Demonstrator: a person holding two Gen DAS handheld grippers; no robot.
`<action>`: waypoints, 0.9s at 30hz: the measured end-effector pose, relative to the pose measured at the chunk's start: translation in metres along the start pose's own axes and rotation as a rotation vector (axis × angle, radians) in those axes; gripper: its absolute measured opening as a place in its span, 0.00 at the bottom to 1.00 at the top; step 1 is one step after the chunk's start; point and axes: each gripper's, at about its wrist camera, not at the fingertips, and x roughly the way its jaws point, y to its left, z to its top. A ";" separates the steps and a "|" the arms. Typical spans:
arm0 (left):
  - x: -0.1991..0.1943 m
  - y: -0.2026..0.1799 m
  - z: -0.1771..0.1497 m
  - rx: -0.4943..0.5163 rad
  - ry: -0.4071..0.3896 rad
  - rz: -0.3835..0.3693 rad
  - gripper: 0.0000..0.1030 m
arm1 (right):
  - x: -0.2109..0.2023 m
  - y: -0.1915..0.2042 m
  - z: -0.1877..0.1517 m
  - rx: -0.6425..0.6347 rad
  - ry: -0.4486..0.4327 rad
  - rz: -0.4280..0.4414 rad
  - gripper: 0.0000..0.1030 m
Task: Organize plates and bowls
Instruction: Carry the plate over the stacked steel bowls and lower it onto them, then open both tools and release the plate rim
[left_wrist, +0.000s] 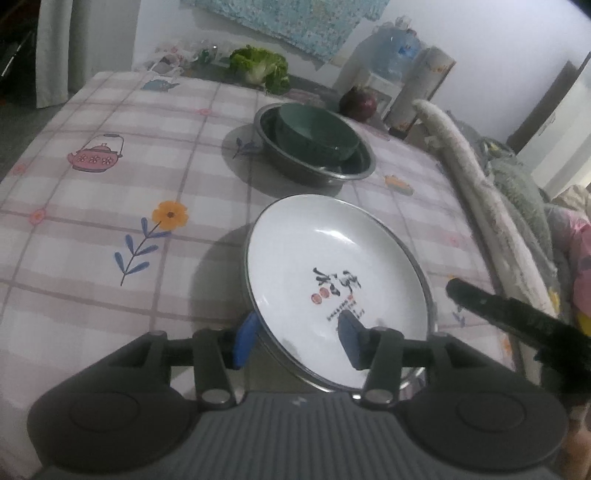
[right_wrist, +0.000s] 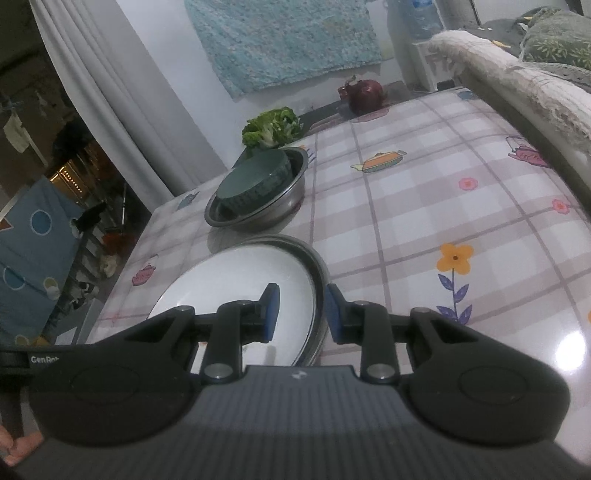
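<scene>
A white plate (left_wrist: 332, 266) with black and red print lies on a metal plate on the checked tablecloth. My left gripper (left_wrist: 295, 338) is open, its blue pads astride the plate's near rim, one under and one over it. Beyond stands a steel bowl (left_wrist: 354, 171) with a dark green bowl (left_wrist: 314, 131) inside. In the right wrist view the white plate (right_wrist: 236, 284) rests on the metal plate (right_wrist: 319, 273). My right gripper (right_wrist: 301, 314) is open, its pads astride the right rim. The steel bowl (right_wrist: 291, 199) and green bowl (right_wrist: 251, 181) stand beyond.
A lettuce (left_wrist: 260, 66) and a red onion (left_wrist: 358, 103) lie at the table's far edge. A padded chair back (left_wrist: 480, 206) runs along the right side. The other gripper's black body (left_wrist: 517, 321) reaches in at right. A curtain (right_wrist: 110, 92) hangs at left.
</scene>
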 end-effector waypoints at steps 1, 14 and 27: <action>-0.002 -0.001 0.000 0.006 -0.008 0.002 0.48 | 0.000 0.001 0.000 -0.001 0.000 0.001 0.26; 0.018 0.008 0.006 0.092 -0.081 0.126 0.49 | 0.008 -0.003 0.001 0.055 0.008 -0.035 0.35; 0.052 0.005 0.008 0.116 -0.023 0.121 0.30 | 0.048 -0.010 -0.018 0.101 0.098 -0.017 0.19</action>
